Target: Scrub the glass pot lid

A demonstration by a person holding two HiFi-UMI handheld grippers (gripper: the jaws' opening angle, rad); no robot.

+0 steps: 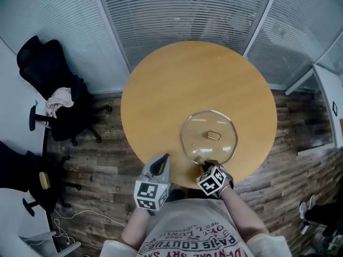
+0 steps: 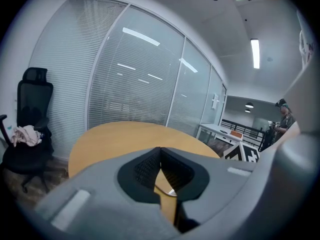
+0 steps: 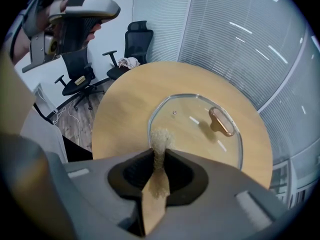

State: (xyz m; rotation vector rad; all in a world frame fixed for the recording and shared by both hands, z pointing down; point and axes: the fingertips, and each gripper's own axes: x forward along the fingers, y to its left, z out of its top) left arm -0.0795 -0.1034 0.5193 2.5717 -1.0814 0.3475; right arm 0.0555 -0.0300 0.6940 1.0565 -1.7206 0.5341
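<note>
Glass lid (image 1: 209, 138) on desk (image 1: 177, 79); I see scourer (image 3: 161, 138) pinched in right gripper (image 3: 160, 153) only from its own view; left gripper (image 2: 160, 153) closed, empty.

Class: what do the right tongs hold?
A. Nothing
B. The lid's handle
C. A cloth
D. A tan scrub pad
D: the right gripper view shows a tan, fuzzy pad pinched between the right tongs, its tip by the near edge of the lid.

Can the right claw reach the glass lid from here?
Likely yes: the right claw, shut on a scrub pad, is at the glass pot lid's near rim, with nothing between them.
</note>
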